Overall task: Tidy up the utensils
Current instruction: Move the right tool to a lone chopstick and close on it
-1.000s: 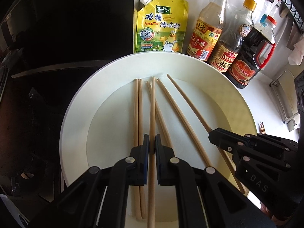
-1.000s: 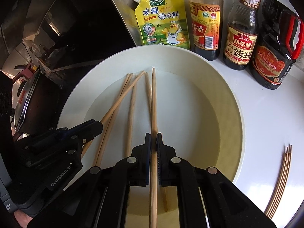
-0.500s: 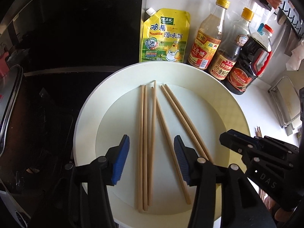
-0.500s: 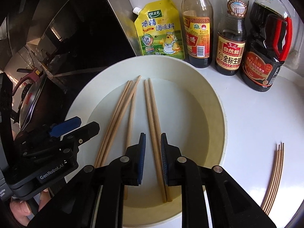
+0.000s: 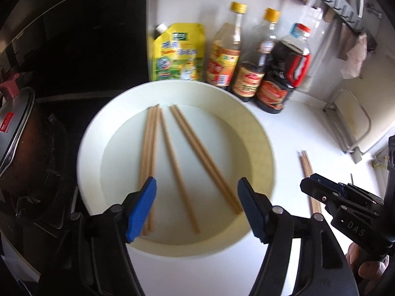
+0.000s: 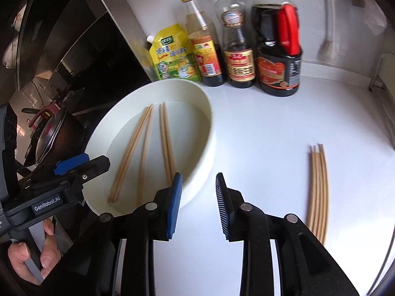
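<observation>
Lying loose in the white bowl are six chopsticks, so that part looks done; a second bunch is waiting on the counter. The left gripper is opening above the bowl with nothing pinched. The right gripper is opening too, empty, over bare counter, the waiting bunch lying off to its right.

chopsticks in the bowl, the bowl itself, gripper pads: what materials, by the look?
Chopsticks: likely bamboo or wood, unlacquered; even tan, matte, no shine.
Bowl: cream-white, smooth, thick rim, dull sheen; plastic or glazed ceramic, can't tell which.
Pads: blue with fine ridges, matte; probably rubber or soft plastic, set on black hard-plastic fingers. Both grippers' jaws are opening with nothing between them.
</observation>
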